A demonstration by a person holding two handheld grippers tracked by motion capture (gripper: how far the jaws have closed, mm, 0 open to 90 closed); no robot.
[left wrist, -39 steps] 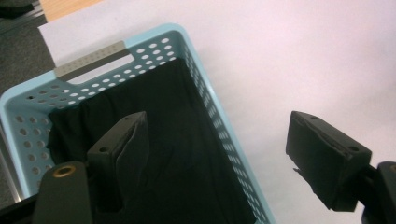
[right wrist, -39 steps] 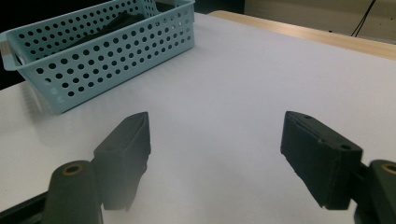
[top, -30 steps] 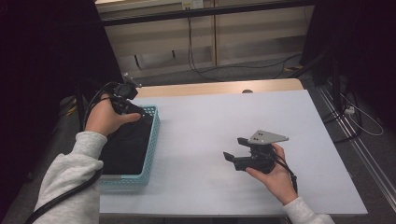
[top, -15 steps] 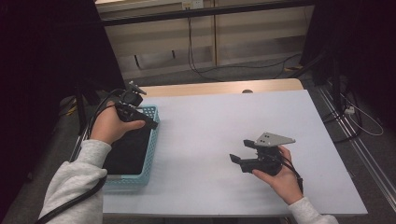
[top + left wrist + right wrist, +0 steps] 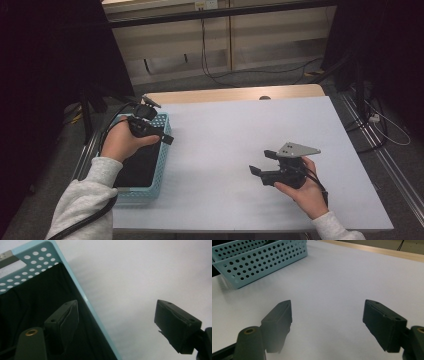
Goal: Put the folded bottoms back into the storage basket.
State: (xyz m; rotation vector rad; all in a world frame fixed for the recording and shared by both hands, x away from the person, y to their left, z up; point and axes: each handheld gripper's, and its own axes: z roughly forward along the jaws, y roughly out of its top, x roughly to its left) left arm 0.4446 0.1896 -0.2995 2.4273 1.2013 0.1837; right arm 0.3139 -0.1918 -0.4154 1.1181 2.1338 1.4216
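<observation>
A light blue perforated basket (image 5: 152, 186) stands at the table's left edge, with something flat and black (image 5: 137, 167) lying in it. My left gripper (image 5: 159, 131) hangs open over the basket's right rim. In the left gripper view the rim (image 5: 75, 277) runs between the jaws of that gripper (image 5: 117, 306); one jaw is above the black contents (image 5: 30, 302) and the other above the white tabletop (image 5: 140, 270). My right gripper (image 5: 261, 162) is held open and empty above the front right of the table, and in its own view this gripper (image 5: 327, 303) points toward the basket (image 5: 262, 257).
The white tabletop (image 5: 225, 130) has a wooden strip (image 5: 235, 93) along its far edge. Cables lie on the floor behind the table and at the right. Dark stands flank the table on both sides.
My left hand has come down and toward the table's middle, from the basket's far corner to above its right rim. The right hand has barely shifted.
</observation>
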